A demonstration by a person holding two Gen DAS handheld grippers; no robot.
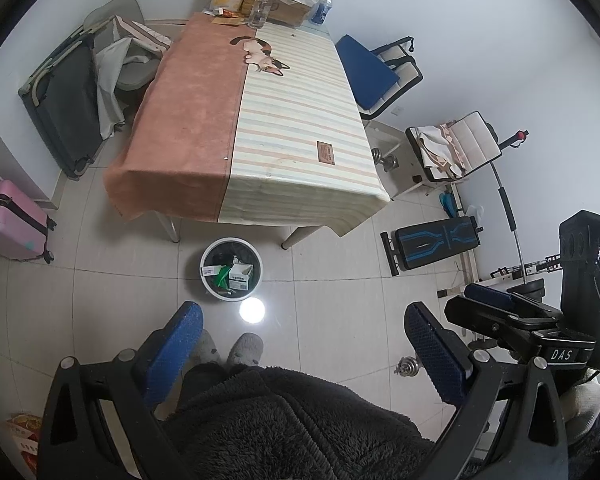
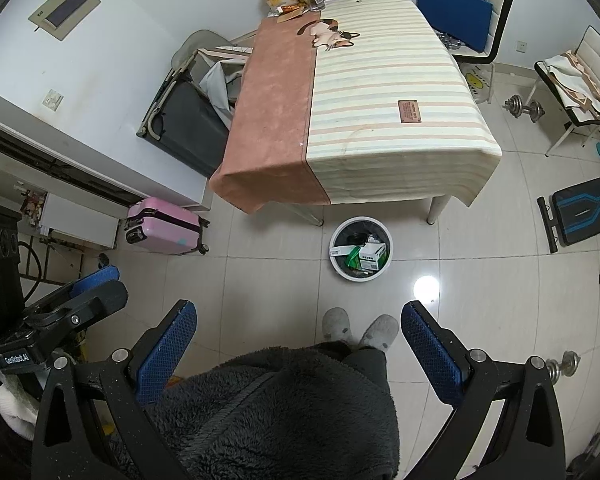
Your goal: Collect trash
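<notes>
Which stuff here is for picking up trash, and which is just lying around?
For the job: bin, the boxes and wrappers in it, left claw, right claw, both open.

Just lying around: pink suitcase, dumbbell, bench, chairs.

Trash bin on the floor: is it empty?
No: the trash bin already holds a white carton and a green wrapper.

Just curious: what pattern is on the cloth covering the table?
The rectangular tablecloth is half plain salmon-pink, half cream with pastel stripes; clearest in the right wrist view.
</notes>
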